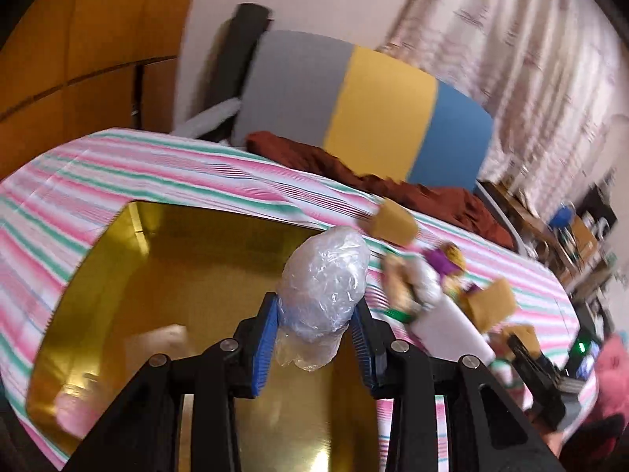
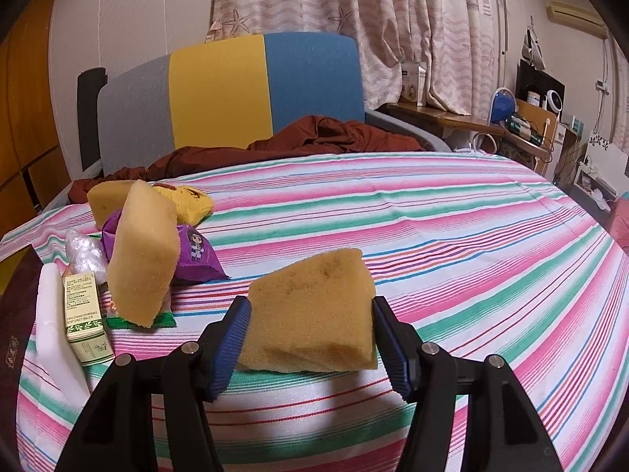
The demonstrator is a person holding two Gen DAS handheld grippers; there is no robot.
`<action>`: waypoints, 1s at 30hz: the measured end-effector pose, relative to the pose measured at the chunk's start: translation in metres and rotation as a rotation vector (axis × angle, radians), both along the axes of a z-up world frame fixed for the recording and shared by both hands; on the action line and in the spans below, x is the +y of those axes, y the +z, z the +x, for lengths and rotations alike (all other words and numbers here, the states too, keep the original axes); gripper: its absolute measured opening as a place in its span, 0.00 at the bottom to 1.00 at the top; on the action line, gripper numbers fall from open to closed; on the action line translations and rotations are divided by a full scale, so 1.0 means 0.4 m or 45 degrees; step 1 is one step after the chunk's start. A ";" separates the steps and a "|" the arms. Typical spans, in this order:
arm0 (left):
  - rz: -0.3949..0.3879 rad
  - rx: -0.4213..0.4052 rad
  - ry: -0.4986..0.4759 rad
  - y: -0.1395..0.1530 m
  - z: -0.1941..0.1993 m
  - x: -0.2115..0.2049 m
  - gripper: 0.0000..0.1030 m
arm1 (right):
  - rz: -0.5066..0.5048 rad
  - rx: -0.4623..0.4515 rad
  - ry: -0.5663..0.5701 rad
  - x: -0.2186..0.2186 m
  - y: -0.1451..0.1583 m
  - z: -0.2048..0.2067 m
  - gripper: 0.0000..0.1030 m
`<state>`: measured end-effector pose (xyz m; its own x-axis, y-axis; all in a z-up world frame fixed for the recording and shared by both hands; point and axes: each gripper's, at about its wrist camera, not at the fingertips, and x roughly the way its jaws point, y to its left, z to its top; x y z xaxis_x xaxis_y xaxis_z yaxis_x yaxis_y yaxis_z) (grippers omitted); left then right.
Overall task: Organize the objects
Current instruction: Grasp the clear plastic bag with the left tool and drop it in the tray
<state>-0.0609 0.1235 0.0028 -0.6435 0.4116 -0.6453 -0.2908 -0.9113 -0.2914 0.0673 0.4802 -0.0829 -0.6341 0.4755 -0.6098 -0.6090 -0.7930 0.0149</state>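
My left gripper is shut on a crumpled clear plastic bag and holds it above an open gold-lined box. My right gripper is shut on a yellow sponge, held just above the striped cloth. To its left lies a pile: an upright sponge, another sponge, a purple snack packet, a yellow pouch, a green-and-white carton, a white foam block and a clear bag. The pile also shows blurred in the left wrist view.
A striped pink, green and white cloth covers the surface. A rust-brown garment lies at the far edge before a grey, yellow and blue chair back. The box's dark lid stands at far left. A cluttered desk is at right.
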 end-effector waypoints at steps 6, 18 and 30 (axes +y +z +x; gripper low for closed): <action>0.020 -0.019 0.146 -0.007 -0.066 -0.137 0.35 | 0.075 0.032 0.016 -0.030 0.018 0.012 0.61; 0.023 -0.162 0.282 -0.085 -0.136 -0.284 0.36 | 0.138 0.032 0.029 -0.059 0.027 0.019 0.61; 0.111 -0.250 0.350 -0.121 -0.102 -0.336 0.78 | 0.094 0.096 0.020 -0.093 0.040 0.101 0.61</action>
<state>-0.1015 -0.0109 -0.0457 -0.6053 0.2990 -0.7377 0.0314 -0.9170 -0.3975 0.1078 0.4428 -0.0668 -0.6848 0.5067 -0.5238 -0.5956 -0.8033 0.0016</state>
